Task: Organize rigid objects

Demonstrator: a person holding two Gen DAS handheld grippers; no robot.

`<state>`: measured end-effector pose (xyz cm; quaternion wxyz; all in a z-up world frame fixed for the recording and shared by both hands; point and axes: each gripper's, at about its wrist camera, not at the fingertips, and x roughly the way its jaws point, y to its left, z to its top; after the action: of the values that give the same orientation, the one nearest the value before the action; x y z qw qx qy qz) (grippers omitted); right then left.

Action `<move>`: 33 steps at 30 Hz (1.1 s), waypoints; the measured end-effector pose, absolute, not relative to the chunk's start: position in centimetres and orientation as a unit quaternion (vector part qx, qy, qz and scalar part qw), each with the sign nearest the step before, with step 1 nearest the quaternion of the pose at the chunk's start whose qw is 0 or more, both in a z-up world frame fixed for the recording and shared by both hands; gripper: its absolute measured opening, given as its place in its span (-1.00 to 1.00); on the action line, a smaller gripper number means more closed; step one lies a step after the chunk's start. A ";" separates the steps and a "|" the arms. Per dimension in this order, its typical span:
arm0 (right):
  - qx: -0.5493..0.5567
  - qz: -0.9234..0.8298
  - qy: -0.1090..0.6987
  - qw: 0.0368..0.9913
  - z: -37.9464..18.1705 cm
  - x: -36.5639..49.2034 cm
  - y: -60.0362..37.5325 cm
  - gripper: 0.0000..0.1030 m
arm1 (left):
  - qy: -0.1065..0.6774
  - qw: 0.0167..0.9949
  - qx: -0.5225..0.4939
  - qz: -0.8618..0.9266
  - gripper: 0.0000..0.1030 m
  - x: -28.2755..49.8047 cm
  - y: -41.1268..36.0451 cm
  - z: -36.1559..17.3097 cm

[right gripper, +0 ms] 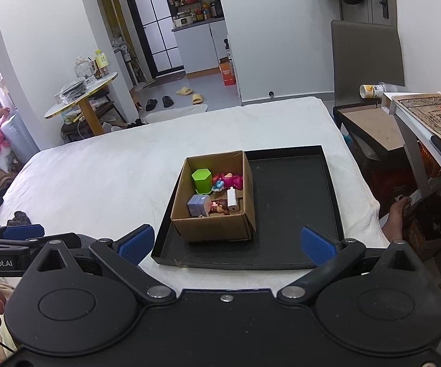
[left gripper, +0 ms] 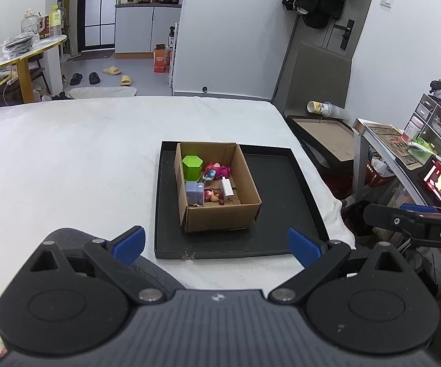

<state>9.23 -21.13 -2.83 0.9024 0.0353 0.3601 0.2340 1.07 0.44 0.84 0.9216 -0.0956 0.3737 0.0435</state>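
An open cardboard box stands in the left half of a shallow black tray on a white bed. Inside lie a green hexagonal cup, a pink plush toy, a grey-blue block, a small brown figure and a white charger. My left gripper hovers open before the tray's near edge, holding nothing. My right gripper is open too, equally near and holding nothing.
The white bed stretches left and back. To the right stand a dark low table, a grey chair and a cluttered shelf. A person's foot rests by the bed's right side.
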 end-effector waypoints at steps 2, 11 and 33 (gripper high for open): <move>0.036 0.236 0.359 0.903 -2.8 9.2 -21.1 1.00 | 0.374 0.922 -0.095 0.043 0.92 1.1 0.4 0.8; 0.036 0.234 0.360 0.902 -3.0 9.1 -21.1 1.00 | 0.376 0.921 -0.095 0.044 0.92 1.2 0.4 0.8; 0.031 0.234 0.362 0.902 -2.9 9.0 -21.1 1.00 | 0.380 0.919 -0.096 0.042 0.92 1.2 0.6 0.2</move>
<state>8.95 -21.07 -2.94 0.9019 0.0305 0.3616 0.2341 1.24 0.57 0.25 0.9189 -0.0964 0.3801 0.0424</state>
